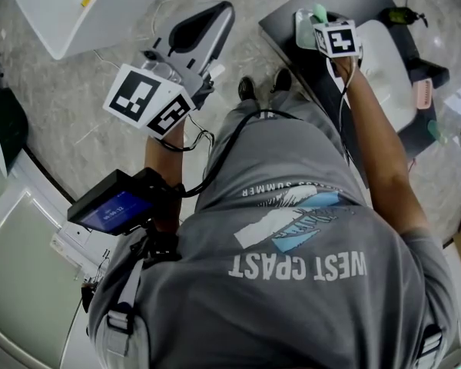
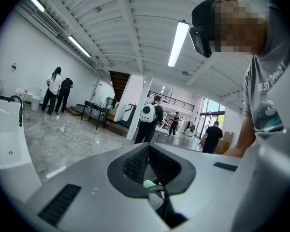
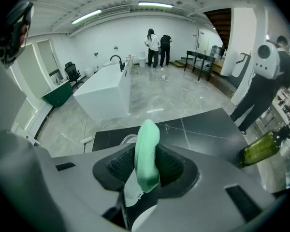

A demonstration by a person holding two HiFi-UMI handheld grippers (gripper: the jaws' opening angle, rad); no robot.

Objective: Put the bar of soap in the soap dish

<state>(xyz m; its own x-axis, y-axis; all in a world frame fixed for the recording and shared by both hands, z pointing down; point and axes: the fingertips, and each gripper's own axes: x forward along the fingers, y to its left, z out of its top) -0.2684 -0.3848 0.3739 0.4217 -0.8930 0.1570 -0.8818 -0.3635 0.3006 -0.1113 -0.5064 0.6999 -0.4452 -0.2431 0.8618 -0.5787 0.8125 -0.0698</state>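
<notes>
My right tool (image 3: 146,172) is pinching the bar of soap (image 3: 148,146). The pale green bar stands on edge between the dark pads, and its upper half rises clear above them. It sits a little askew in the grip, so I would hold the pressure steady and make no quick turns, since a wet bar could slide out. Just past the tool, low on the dark counter (image 3: 208,129), a pale rounded rim shows. I take it for the soap dish (image 3: 122,139), though the tool hides most of it.

To do this step well, I should bring the bar down over the middle of that rim. I would tip the tool so the bar's broad face meets the dish rather than its thin edge. The jaws should part only once the bar is resting in the dish, because let go from above it could bounce or skid onto the counter. A green bottle (image 3: 263,149) stands well off to the right and should not be in the way.

My right arm (image 1: 376,129) is stretched almost straight ahead. It carries the tool out over the near part of the counter, with the jaws aimed forward and slightly down. My left arm (image 1: 160,156) is bent and held out to the side over the floor (image 1: 77,98). The left tool (image 2: 147,159) has its jaws pressed together on nothing and takes no part in this step.
</notes>
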